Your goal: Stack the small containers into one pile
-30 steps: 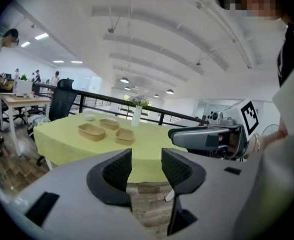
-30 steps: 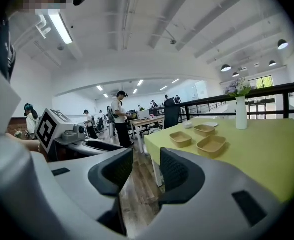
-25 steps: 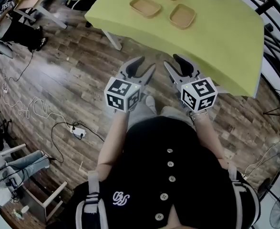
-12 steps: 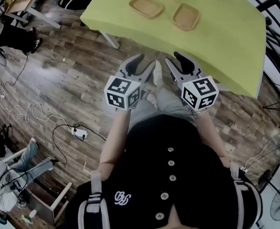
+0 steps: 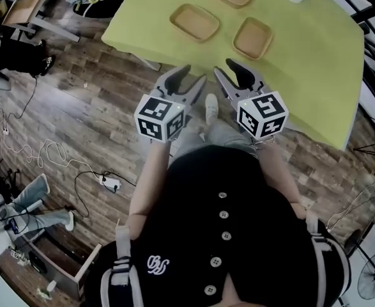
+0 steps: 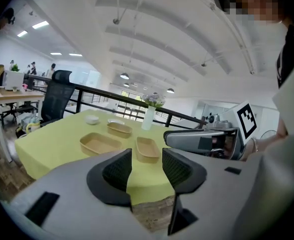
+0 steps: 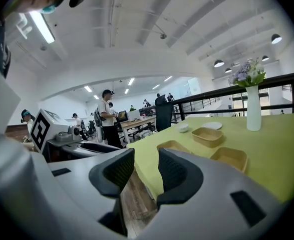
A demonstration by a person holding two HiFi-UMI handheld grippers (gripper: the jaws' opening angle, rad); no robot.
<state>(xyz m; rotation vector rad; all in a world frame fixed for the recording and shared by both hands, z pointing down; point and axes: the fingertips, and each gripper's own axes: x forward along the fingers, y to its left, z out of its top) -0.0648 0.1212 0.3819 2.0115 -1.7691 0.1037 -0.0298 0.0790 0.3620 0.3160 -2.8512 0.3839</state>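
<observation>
Containers (image 5: 195,22) — shallow, tan, round-cornered, lime tablecloth (image 5: 302,62)

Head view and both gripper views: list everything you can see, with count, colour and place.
small containers: three, tan, apart on the table
table: one, yellow-green cover, top of head view
vase: one, white with flowers, table's far side
bowl: one, white, far table edge
plate: one, white, beside the bowl
office chair: one, black, behind the table
power strip: one, white, on the floor
left gripper: one, grey, jaws just opened wider, empty
right gripper: one, grey, jaws apart after closing slightly, empty
</observation>
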